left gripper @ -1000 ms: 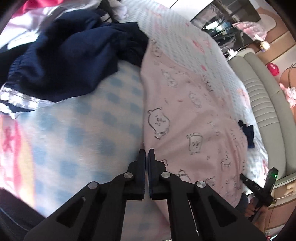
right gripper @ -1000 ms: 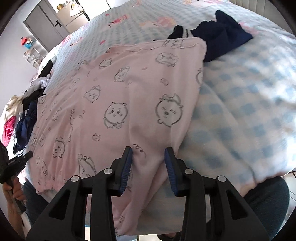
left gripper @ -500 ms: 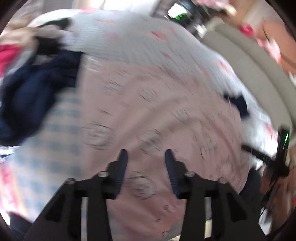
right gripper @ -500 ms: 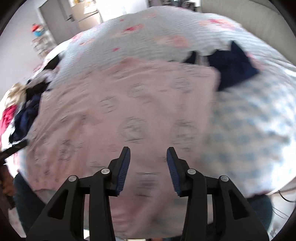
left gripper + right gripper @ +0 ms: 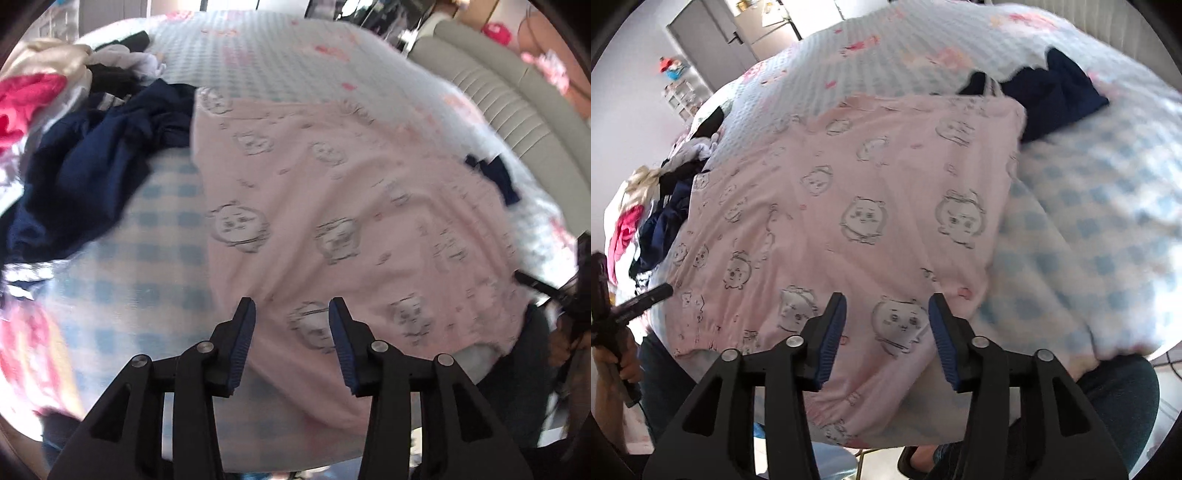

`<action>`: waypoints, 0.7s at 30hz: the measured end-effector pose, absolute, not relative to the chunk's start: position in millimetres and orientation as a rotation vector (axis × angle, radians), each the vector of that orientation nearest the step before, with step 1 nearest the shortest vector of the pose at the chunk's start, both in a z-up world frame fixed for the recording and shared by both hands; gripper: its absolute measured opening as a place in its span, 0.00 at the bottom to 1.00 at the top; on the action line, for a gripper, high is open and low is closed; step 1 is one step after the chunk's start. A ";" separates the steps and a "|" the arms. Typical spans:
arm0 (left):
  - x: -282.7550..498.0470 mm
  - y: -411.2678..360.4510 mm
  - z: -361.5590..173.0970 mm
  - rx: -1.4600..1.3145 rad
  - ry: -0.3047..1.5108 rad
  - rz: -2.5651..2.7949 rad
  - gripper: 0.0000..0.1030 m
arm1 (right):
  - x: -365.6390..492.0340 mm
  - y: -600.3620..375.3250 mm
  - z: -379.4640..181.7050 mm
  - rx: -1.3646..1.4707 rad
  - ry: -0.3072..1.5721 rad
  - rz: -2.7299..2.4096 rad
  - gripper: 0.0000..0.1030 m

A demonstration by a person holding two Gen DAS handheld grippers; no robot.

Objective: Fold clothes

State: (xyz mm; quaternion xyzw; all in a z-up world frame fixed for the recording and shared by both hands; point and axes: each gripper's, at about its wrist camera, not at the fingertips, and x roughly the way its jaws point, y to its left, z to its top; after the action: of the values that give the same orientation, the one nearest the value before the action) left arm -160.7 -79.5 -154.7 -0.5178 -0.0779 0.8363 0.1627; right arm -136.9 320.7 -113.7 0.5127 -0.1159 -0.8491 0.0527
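Observation:
A pink garment (image 5: 351, 206) printed with cartoon faces lies spread flat on the blue checked bed cover (image 5: 147, 258). My left gripper (image 5: 291, 306) hovers open over its near left edge, with nothing between the pads. In the right wrist view the same pink garment (image 5: 849, 192) fills the middle. My right gripper (image 5: 887, 301) hangs over its near right corner. Its jaws are opening, and the cloth lies below them, not pinched.
Navy clothes (image 5: 92, 166) and a mixed pile (image 5: 48, 85) lie left of the pink garment. A second navy piece (image 5: 1052, 99) sits at its far right corner. A grey padded headboard (image 5: 517, 122) borders the bed. A person's hand (image 5: 617, 362) shows at the left edge.
My left gripper went from shut to open and shifted right over the pink garment. My right jaws spread wider, and the cloth fold between them dropped flat.

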 end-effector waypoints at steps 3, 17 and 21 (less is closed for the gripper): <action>-159.2 -66.7 -160.0 -1.500 -0.186 2.367 0.42 | -137.2 305.3 -128.1 1.626 -0.296 -2.556 0.49; -180.7 26.6 -152.3 -1.427 -0.036 2.234 0.42 | -135.6 302.0 -129.9 1.644 -0.267 -2.543 0.50; -179.1 39.8 -177.1 -1.558 0.092 2.168 0.42 | -134.7 306.2 -138.0 1.691 -0.309 -2.524 0.50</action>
State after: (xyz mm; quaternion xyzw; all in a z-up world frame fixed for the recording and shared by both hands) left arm -179.1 39.8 -177.1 -0.5673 0.0336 0.7892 0.2329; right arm -134.7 306.2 -138.0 0.5532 -0.1012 -0.8257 0.0441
